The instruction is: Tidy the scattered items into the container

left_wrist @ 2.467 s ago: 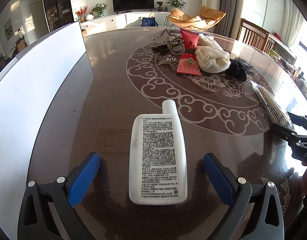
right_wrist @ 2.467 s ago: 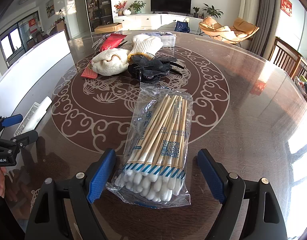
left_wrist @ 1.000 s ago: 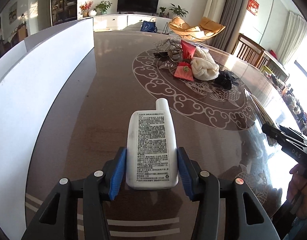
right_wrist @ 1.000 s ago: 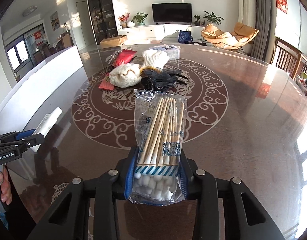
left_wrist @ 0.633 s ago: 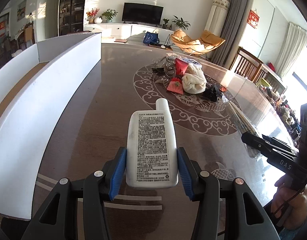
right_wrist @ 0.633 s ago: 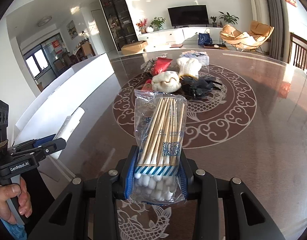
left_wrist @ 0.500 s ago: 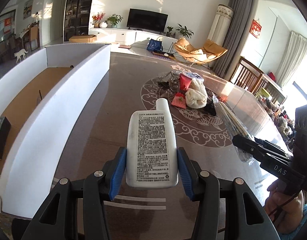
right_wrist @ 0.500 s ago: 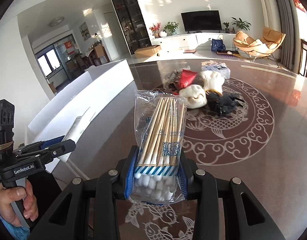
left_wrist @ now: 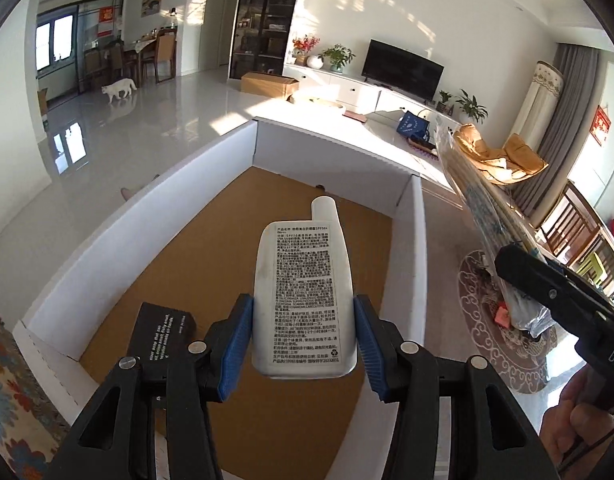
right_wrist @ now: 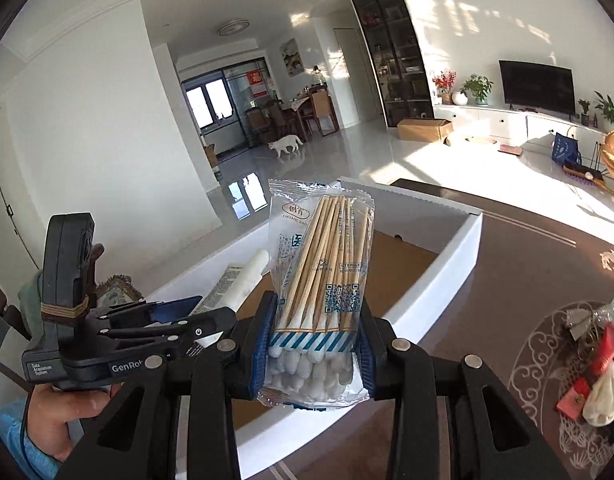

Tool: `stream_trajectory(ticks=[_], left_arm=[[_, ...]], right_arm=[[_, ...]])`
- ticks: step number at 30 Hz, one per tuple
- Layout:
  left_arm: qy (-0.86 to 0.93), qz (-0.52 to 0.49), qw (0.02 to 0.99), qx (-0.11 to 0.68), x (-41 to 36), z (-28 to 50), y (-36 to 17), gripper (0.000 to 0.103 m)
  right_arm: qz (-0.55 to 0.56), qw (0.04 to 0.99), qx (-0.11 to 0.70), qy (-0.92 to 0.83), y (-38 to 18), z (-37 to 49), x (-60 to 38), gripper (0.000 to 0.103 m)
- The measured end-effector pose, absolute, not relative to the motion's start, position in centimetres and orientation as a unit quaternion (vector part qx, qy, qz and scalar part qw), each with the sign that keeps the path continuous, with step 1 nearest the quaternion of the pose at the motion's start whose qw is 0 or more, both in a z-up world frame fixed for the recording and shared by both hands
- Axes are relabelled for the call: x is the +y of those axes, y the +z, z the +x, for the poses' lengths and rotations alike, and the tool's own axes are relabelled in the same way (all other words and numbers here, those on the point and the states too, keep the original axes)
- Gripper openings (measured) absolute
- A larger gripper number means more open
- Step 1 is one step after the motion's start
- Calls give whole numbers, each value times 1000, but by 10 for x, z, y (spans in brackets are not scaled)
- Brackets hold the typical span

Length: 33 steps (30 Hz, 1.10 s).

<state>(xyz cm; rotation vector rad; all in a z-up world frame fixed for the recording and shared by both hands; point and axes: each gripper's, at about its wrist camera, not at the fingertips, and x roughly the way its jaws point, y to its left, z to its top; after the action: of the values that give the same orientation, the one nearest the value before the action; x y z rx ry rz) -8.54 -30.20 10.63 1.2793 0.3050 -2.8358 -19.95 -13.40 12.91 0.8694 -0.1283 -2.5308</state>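
Note:
My left gripper (left_wrist: 303,344) is shut on a white flat bottle (left_wrist: 304,296) with black print, held above the brown floor of the white-walled box (left_wrist: 407,264). A black carton (left_wrist: 163,336) lies inside the box under my left finger. My right gripper (right_wrist: 315,350) is shut on a clear bag of cotton swabs (right_wrist: 323,276) and hangs over the box's near wall (right_wrist: 435,292). In the right wrist view the left gripper (right_wrist: 203,314) with the bottle (right_wrist: 243,280) sits to the left, over the box. The swab bag (left_wrist: 487,216) shows at the right of the left wrist view.
On the dark patterned table (right_wrist: 519,280) to the right, a pile of loose items (right_wrist: 599,364) remains: a red pouch, white gloves, a dark bundle. A hand (right_wrist: 67,412) grips the left tool. A white cat (right_wrist: 285,145) walks on the far floor.
Both grippers swung left and rose from over the table to over the box, each keeping its item. The box's inside and the black carton came into view.

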Motion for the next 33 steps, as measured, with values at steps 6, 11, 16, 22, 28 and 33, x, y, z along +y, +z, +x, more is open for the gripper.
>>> stream_trajectory(ticks=[6,11,16,22,28,33], left_arm=[[-878,467,24,105,-319,-118,65,50],[-851,510,46,115,-322,-132,49,66],[-874,473,56,96,-308,-112,59,71],[-919,385,-61,64,-205,-65,114,72],[-905,375,-195,47,-61,-21,82,103],[-866,442,-233,-12,19,-29,0,103]], right_arm=[[371,217,4,-903,91,-273,-180,38],[424,215,4,-880,60,-309,-192,71],[384,203,10,-901,79,-276,-164,71],[305,139,5,-942,87,-165,-61,72],[358,-17,-16,-934,33,-47,88,72],[411,-121,-57,-902,4,14,186,72]])
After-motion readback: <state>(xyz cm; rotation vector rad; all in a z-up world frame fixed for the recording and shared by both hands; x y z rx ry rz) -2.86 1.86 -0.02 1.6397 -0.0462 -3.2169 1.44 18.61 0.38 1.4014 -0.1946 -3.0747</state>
